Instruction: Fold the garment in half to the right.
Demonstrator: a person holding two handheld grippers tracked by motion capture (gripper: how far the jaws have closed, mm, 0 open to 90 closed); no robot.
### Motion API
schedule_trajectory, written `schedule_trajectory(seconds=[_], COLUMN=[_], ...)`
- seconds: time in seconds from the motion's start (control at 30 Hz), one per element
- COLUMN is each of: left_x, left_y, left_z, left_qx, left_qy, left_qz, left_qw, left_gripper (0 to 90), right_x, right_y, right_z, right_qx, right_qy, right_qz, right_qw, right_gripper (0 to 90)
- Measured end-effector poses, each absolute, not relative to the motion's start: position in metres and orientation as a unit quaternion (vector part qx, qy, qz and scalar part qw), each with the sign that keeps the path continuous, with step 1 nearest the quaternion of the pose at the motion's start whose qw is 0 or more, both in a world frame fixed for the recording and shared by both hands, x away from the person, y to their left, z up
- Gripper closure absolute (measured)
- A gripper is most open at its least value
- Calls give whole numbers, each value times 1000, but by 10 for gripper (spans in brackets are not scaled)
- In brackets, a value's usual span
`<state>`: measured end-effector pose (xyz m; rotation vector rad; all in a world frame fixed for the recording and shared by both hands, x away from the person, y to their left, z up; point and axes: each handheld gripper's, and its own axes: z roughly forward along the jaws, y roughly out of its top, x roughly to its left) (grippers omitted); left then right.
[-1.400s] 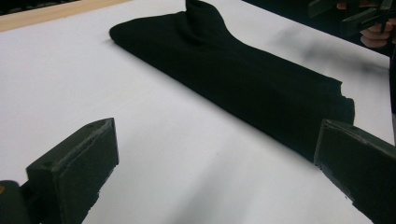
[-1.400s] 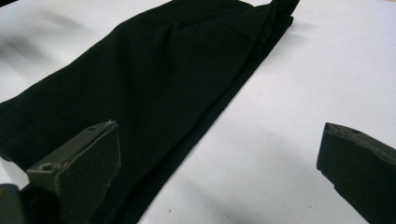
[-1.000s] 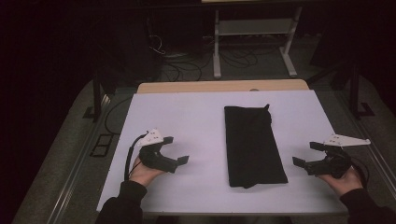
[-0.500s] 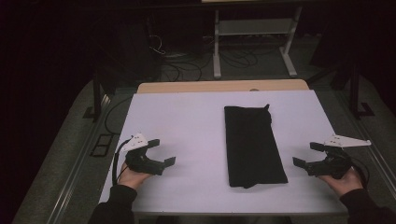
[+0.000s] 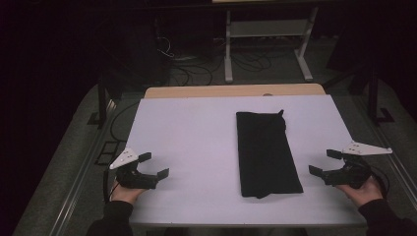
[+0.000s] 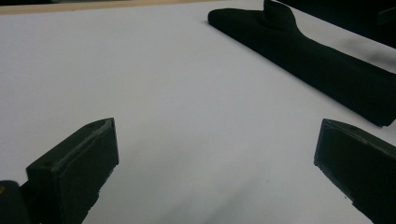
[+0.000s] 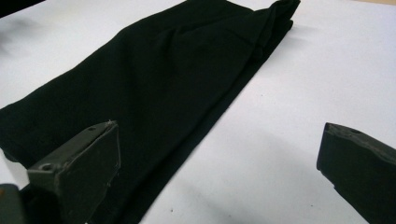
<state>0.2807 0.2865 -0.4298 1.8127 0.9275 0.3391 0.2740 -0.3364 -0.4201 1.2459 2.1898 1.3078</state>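
Note:
A black cloth (image 5: 265,152), folded into a long strip, lies flat on the white table (image 5: 196,132), right of its middle and running front to back. My left gripper (image 5: 153,165) is open near the front left corner, well clear of the cloth (image 6: 317,51), its jaws low over bare table. At the front right edge my right gripper (image 5: 324,162) is open too, a short way from the cloth's right side. In the right gripper view the cloth (image 7: 154,88) lies just ahead, nothing between the jaws.
A wooden strip (image 5: 236,91) edges the table's far side. Beyond it, on the dark floor, stand a metal frame (image 5: 268,34) and loose cables (image 5: 196,69). A dark stand (image 5: 373,88) rises to the right of the table.
My left gripper has slid left and toward the front edge, away from the cloth. The right gripper and the cloth have stayed put.

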Motion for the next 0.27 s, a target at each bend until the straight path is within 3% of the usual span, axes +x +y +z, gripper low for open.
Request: schedule_trajectory(seconds=[0.27], left_x=[277], left_y=[300], left_z=[-430], left_qx=[741], left_qy=[413], left_qz=[155], left_qw=[506], left_gripper=[0], right_x=[274], right_y=[-336], right_z=[-421], right_qx=[434], right_qy=[763], right_qz=[455], right_qw=[149], right_gripper=[0])
